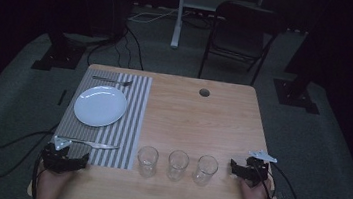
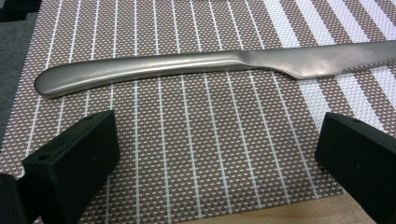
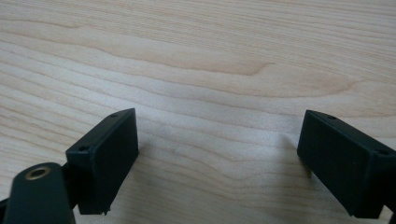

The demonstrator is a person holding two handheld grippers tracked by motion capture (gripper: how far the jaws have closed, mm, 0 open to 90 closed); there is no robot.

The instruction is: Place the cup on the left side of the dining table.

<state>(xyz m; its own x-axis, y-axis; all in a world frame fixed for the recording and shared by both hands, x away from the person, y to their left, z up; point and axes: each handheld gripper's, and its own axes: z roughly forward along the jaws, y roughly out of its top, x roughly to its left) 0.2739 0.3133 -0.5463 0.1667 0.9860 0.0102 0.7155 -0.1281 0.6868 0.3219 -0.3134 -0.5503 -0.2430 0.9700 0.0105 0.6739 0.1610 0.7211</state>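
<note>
Now, step: your left gripper (image 2: 210, 154), jaws apart, lines up on the knife (image 2: 187, 67).
Knife: flat on the placemat (image 1: 131, 124), near the desk's front left corner.
Right gripper (image 3: 217, 158): apart, over bare desk.
Next: lower, straddle the handle, close.

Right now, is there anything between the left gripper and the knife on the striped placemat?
Nothing visible is in the way. The left gripper is open, and the knife lies flat just ahead of its jaws, with bare placemat between them. The plate sits farther back on the mat.
</note>
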